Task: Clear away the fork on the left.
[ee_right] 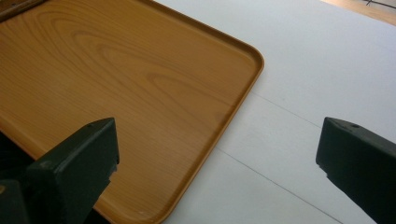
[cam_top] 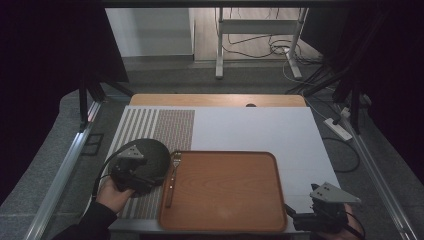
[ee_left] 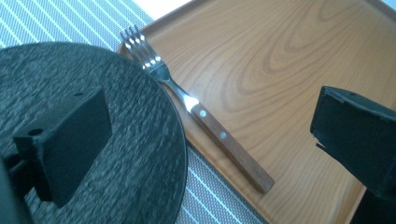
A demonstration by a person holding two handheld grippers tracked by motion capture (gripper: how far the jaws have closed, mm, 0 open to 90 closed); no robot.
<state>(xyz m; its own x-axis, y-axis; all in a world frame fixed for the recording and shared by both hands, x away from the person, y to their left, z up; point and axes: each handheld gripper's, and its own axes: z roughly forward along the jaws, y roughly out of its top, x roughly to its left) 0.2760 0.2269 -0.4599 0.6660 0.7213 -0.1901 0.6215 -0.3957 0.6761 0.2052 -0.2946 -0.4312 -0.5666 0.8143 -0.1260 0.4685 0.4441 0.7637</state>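
Note:
A fork [ee_left: 219, 135] with a wooden handle lies along the left edge of a wooden tray [cam_top: 235, 200], its tines pointing away from me. Just left of it a black round plate [cam_top: 152, 150] rests on a striped placemat [cam_top: 150, 122]. My left gripper [cam_top: 135, 170] hovers open over the plate's near right part. In the left gripper view [ee_left: 212, 116] one jaw is above the plate [ee_left: 116, 140], the other above the tray [ee_left: 280, 60], and the fork lies between them. My right gripper [cam_top: 320, 212] is open near the tray's near right corner [ee_right: 140, 93], holding nothing.
The tray and placemat lie on a white sheet [cam_top: 260, 127] that covers the table; its bare part [ee_right: 327, 60] runs right of the tray. A metal rail [cam_top: 60, 175] borders the table's left side. Cables and a power strip [cam_top: 339, 129] lie on the floor at the right.

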